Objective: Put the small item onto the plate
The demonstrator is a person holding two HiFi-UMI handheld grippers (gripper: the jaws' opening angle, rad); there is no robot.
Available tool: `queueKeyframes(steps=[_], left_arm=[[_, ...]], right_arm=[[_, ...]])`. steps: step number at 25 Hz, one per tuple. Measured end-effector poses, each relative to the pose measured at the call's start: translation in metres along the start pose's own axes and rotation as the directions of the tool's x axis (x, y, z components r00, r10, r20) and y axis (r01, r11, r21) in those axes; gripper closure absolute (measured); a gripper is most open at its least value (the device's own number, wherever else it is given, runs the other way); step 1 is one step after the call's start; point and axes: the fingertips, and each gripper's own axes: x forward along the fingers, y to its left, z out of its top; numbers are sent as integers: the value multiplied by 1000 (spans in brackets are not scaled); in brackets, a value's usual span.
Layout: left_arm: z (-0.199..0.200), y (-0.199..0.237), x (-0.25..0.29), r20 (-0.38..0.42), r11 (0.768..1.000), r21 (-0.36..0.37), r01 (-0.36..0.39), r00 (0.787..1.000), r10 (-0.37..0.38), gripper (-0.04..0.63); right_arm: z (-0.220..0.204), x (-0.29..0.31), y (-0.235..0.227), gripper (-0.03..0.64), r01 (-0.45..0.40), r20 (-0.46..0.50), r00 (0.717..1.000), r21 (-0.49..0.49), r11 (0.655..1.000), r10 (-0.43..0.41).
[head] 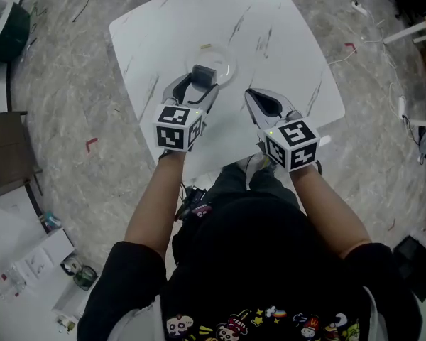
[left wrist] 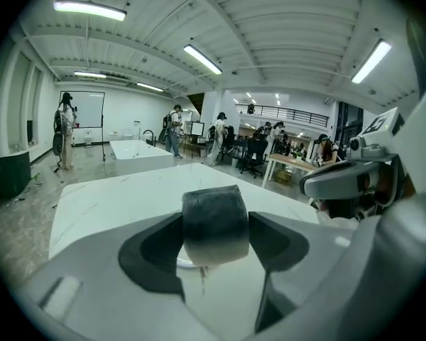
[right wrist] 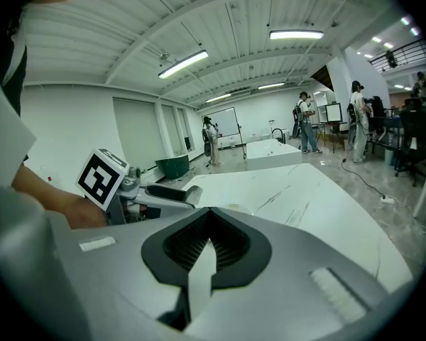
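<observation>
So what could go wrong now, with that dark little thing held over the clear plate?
Two things, probably. The left gripper holds the small item over the near part of the plate, not its middle; released there, the rounded item might hit the rim and roll onto the table. The plate is also clear and hard to see against the white top, so misjudging its edge seems easy.

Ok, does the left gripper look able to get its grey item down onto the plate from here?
Probably yes. The left gripper is shut on the grey item just over the clear plate, nothing lies between them, and the shut right gripper sits off to the side.
</observation>
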Motion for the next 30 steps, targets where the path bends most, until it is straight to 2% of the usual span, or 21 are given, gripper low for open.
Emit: queueKeyframes(steps=[7, 17, 30], left_arm=[[-8, 19, 29, -31, 999, 36, 2, 1000, -1, 295], [-24, 40, 82, -114, 991, 133, 22, 994, -7, 295], [-42, 52, 113, -185, 991, 131, 19, 983, 6, 295]], right_arm=[[-8, 29, -8, 600, 19, -19, 1000, 21, 1000, -19], [-24, 38, -18, 600, 54, -41, 998, 63, 997, -51], [-38, 38, -33, 600, 85, -50, 996, 116, 990, -80]])
